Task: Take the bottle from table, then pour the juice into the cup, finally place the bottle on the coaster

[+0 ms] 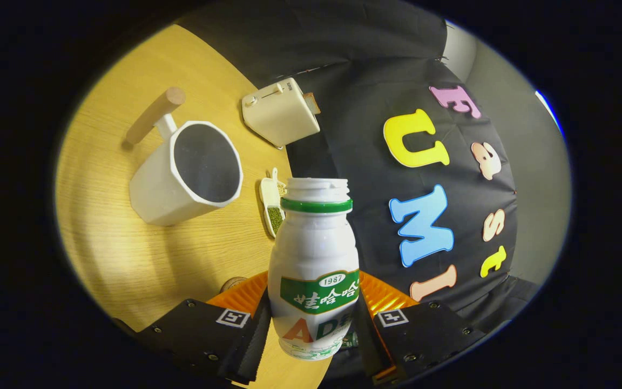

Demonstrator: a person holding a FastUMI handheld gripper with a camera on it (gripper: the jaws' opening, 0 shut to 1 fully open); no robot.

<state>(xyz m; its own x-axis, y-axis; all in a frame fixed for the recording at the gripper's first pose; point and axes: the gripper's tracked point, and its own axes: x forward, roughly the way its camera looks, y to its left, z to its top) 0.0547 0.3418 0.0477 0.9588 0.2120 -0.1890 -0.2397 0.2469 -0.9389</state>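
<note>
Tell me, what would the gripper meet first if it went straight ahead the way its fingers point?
Probably the booth wall. The gripper is shut on the bottle, whose mouth points there. The cup and toaster lie off to the side, though depth is unclear.

The light wood-grain bench (127,259) carries a white angular cup with a wooden handle (184,175), a cream toaster (278,113), and a small white scoop of green beans (273,208).

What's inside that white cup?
The cup looks empty: a dark, bare inside, no juice visible. Its near rim hides part of the bottom. The gripper holds the open bottle beside it, fingers pressed on both sides.
</note>
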